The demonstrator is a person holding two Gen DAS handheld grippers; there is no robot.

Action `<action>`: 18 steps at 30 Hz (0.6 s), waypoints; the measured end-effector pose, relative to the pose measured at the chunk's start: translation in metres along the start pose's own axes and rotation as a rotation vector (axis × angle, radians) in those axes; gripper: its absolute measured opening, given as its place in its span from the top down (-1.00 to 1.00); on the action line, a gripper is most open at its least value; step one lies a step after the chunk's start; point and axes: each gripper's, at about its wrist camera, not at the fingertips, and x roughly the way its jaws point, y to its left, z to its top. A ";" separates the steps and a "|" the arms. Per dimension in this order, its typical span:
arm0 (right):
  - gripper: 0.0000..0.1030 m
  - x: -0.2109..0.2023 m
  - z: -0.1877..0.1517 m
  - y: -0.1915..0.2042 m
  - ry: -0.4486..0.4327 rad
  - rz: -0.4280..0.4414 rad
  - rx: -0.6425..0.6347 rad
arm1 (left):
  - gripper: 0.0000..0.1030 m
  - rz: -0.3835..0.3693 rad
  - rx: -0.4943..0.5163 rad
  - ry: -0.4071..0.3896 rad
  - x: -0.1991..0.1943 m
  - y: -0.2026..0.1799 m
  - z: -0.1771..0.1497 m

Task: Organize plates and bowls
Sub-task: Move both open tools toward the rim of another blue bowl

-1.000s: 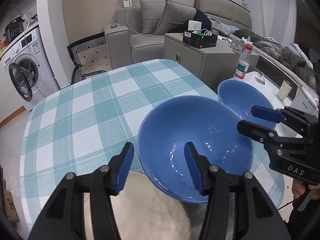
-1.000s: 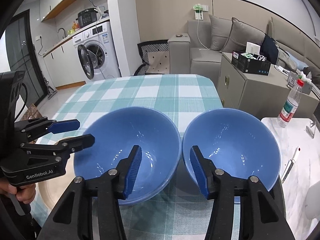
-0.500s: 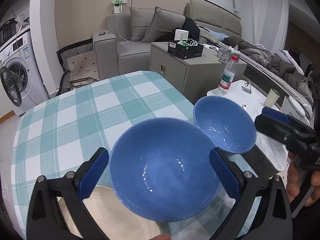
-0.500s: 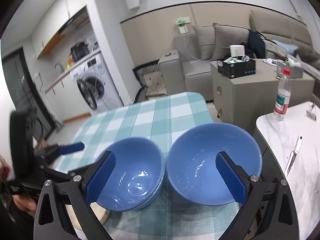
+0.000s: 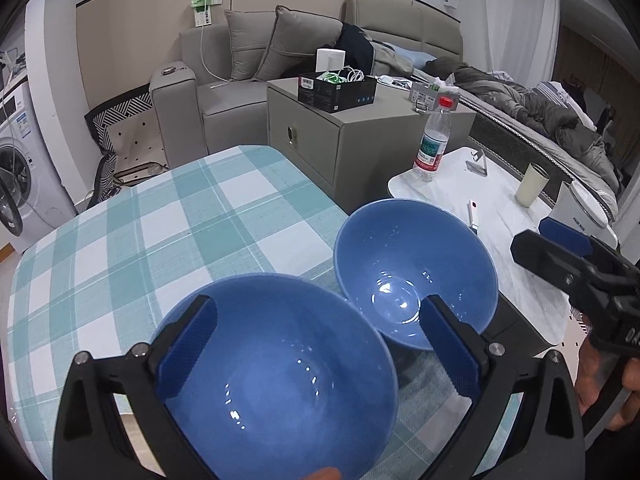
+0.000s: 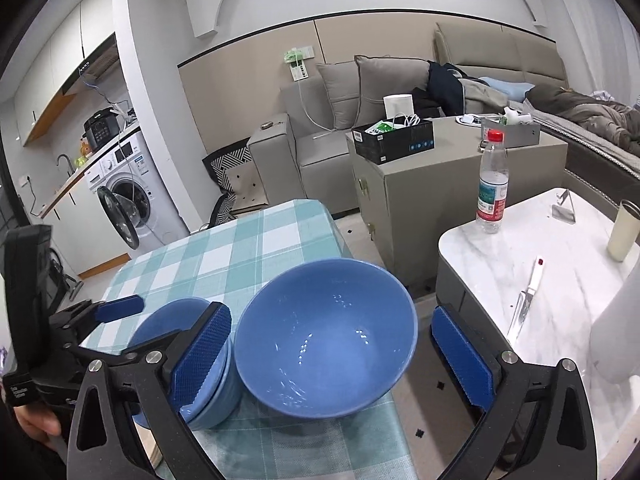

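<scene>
Surface: checked tablecloth (image 5: 168, 224), teal and white, on a table beside the grey sofa (image 6: 320, 128).
Left bowl (image 5: 276, 372): glossy blue, mouth up, between the wide-spread left gripper (image 5: 316, 360) fingers; contact unclear.
Right bowl (image 6: 326, 336): same blue, upright, at the tablecloth's corner, framed by the open right gripper (image 6: 332, 356).
Right view only: left bowl appears stacked on another.

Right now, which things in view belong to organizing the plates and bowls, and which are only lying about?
For the job:
- left blue bowl, seemingly stacked on another
- right blue bowl
- beige plate, only an edge showing
- left tongs and right tongs, both open

Lying about:
- water bottle
- knife
- pale cup
- black box
</scene>
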 end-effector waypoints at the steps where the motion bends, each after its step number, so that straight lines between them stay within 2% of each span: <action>1: -0.99 0.001 0.000 -0.002 0.004 -0.002 0.004 | -0.98 0.001 0.000 0.006 0.003 -0.001 0.002; 12: -0.99 0.017 -0.002 -0.022 0.035 -0.050 0.057 | -0.97 0.024 0.014 0.031 0.028 -0.006 0.020; 18: -0.99 0.026 -0.005 -0.032 0.059 -0.073 0.077 | -0.95 -0.014 -0.007 0.068 0.045 -0.004 0.027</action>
